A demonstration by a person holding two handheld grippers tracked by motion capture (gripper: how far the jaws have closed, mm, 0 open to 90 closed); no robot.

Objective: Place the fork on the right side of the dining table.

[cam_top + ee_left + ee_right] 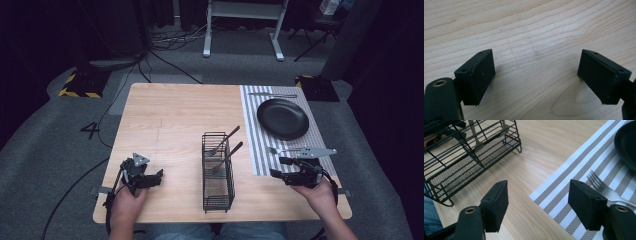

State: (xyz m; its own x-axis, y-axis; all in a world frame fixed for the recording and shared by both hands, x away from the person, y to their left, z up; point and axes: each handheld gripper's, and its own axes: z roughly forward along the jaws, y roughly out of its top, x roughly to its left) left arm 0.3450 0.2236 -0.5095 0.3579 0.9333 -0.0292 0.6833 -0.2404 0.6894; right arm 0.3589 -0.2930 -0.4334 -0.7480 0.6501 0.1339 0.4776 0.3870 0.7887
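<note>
Right gripper [280, 167] at near right of wooden table [170, 120]. Its jaws stand wide apart w/ nothing between them, over the near corner of the striped woven mat [579, 170]. Metal fork [602, 187] lies flat on mat just beside the right-hand jaw in the right gripper view, tines toward the basket, not touched. Round black plate [283, 118] farther back on mat, matte; a knife [272, 95] beyond it. Black wire basket [218, 172] mid-table, mesh floor, rectangular (two utensils lean in its far end). Left gripper [155, 176] at near left, jaws spread wide, empty, above bare pale wood grain.
</note>
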